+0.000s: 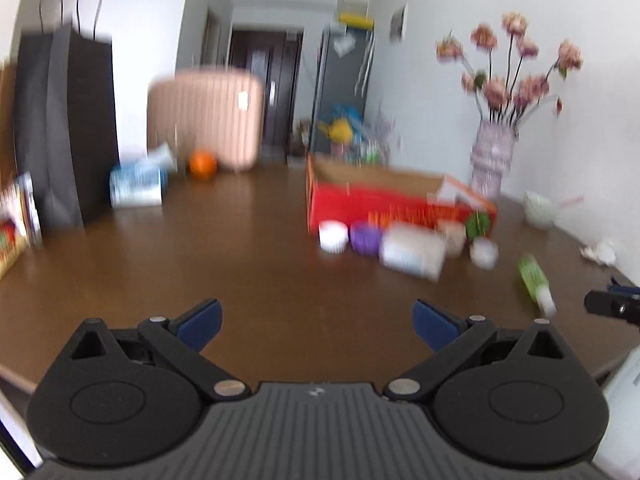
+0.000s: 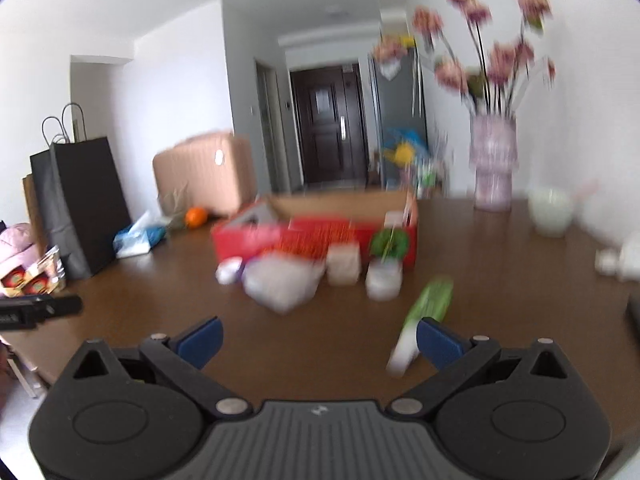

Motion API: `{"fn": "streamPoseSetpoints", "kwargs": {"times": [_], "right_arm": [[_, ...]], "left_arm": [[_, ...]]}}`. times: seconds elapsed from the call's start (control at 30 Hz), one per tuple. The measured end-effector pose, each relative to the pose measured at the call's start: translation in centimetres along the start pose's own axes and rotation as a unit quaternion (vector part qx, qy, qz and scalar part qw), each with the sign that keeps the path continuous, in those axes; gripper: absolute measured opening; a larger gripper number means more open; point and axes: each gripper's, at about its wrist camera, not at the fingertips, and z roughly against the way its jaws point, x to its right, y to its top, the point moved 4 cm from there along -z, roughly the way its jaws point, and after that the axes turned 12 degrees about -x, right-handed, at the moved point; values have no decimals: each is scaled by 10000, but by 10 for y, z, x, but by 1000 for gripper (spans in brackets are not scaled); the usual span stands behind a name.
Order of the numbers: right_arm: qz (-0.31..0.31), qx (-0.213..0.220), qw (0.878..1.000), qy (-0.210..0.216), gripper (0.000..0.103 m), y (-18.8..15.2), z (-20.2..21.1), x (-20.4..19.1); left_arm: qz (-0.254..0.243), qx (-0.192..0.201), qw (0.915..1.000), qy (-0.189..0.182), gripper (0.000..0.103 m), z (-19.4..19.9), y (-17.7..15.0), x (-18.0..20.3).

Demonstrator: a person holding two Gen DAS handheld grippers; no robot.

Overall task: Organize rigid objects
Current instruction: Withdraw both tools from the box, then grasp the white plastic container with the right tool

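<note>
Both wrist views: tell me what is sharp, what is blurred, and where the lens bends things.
Left wrist view: the open left claw is sharp, while the red box, the small jars beside it and the flowers are smeared by motion. Right wrist view: the open right claw is crisp, the green bottle streaked. Both views curve the walls and darken at the corners.

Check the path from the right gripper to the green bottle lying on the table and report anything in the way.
Nothing visible blocks it. The open right gripper has only bare table before the green bottle, which lies just ahead by its right finger.
</note>
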Motion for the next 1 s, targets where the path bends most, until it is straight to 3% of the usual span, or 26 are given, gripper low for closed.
{"fn": "streamPoseSetpoints", "kwargs": {"times": [0.1,0.27,0.43,0.53,0.57,0.63,0.77,0.87,1.0], "right_arm": [[87,-238,9997,-33,103,-14,-6,-5],[2,-218,9997,-109,103,-7,-16,-4],[-137,-316,9994,53,101,9,-41,-1],[-103,-440,9989,119,92,21,-66,-2],[-119,-499,9986,147,88,25,-74,-1],[-237,-551,9979,256,84,33,-89,2],[-691,-607,9945,496,67,54,-118,14],[-880,-681,9917,645,57,65,-140,18],[-1110,-686,9873,902,49,76,-167,17]], "left_arm": [[-45,-42,10000,35,103,-7,3,-1],[-191,10,9998,100,103,-22,20,9],[-367,-138,9992,-102,103,-55,36,22],[-426,-205,9978,-465,102,-85,53,30],[-413,-287,9966,-652,100,-98,59,33],[-278,-592,9946,-801,79,-125,72,38],[-25,-747,9894,-1246,71,-167,100,44],[243,-960,9849,-1420,57,-192,113,42],[672,-1197,9718,-1918,47,-217,118,38]]}}
